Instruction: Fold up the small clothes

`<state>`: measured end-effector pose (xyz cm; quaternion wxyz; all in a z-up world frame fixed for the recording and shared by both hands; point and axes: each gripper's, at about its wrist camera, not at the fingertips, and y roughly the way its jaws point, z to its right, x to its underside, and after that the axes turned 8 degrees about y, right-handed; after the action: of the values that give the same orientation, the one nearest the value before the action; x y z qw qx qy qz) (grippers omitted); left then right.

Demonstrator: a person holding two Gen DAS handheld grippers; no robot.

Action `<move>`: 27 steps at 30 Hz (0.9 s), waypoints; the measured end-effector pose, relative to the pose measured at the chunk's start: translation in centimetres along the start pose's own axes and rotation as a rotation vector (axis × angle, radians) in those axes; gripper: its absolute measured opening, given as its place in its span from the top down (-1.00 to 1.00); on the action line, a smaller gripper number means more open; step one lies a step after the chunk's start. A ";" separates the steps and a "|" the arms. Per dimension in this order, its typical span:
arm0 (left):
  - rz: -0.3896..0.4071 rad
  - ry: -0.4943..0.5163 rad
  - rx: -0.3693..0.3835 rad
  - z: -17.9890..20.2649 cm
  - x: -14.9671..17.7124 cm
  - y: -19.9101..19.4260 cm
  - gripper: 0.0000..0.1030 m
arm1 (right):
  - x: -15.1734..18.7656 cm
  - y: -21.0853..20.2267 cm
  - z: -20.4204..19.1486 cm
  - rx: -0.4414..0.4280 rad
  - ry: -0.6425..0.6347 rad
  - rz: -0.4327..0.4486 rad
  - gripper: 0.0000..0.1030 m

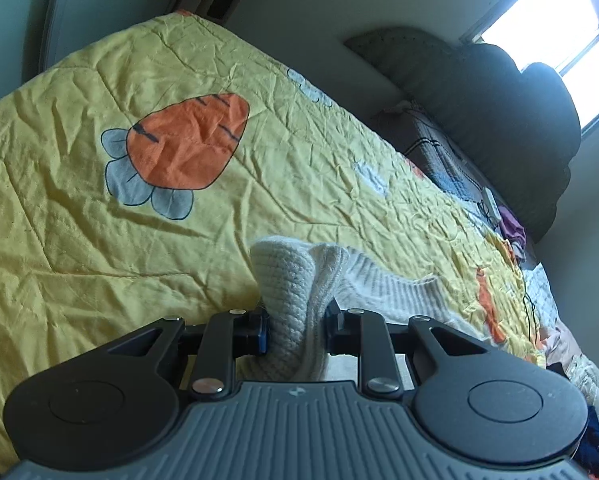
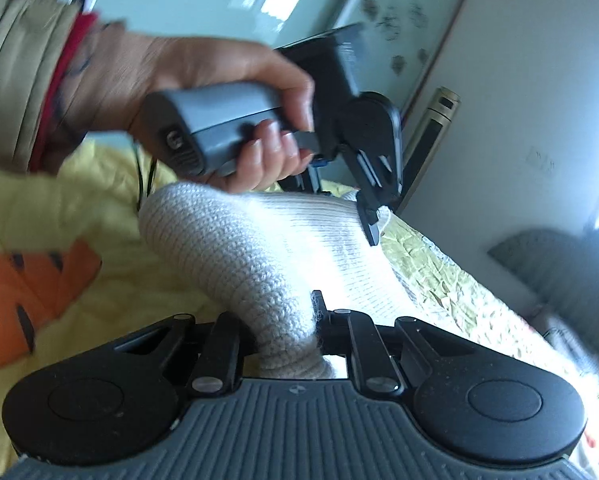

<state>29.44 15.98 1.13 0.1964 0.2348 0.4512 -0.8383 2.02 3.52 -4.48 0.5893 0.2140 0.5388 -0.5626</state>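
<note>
A small white knitted garment (image 1: 295, 280) lies on a yellow quilt (image 1: 99, 240) with an orange carrot print (image 1: 187, 140). My left gripper (image 1: 297, 328) is shut on a bunched edge of it, lifted off the quilt. In the right wrist view, my right gripper (image 2: 287, 332) is shut on another bunched part of the same knit (image 2: 235, 248). The left gripper (image 2: 373, 216), held in a hand, pinches the garment's far edge there. The cloth stretches between the two grippers.
The bed runs toward a dark cushioned headboard (image 1: 511, 120) under a bright window (image 1: 559, 32). A pile of mixed clothes (image 1: 511, 232) and a cable lie along the bed's right side. A wall and door (image 2: 439, 80) stand behind the bed.
</note>
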 end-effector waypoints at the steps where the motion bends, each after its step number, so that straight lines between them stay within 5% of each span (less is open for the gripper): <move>1: 0.003 -0.006 -0.001 0.5 -0.1 -0.3 0.55 | -0.1 -0.4 0.5 -0.009 0.027 0.010 0.70; 18: 0.114 -0.011 0.042 9.7 -0.8 -3.7 0.55 | 2.4 -5.8 14.8 -0.298 0.762 0.117 0.68; 27: 0.141 0.052 0.050 16.0 -0.5 -2.8 0.55 | 5.1 -7.0 18.5 -0.307 0.875 0.169 0.68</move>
<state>24.90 3.87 11.01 0.2371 0.2924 0.4173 -0.8271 1.99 -16.44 -0.40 0.3754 0.3846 0.7942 -0.2835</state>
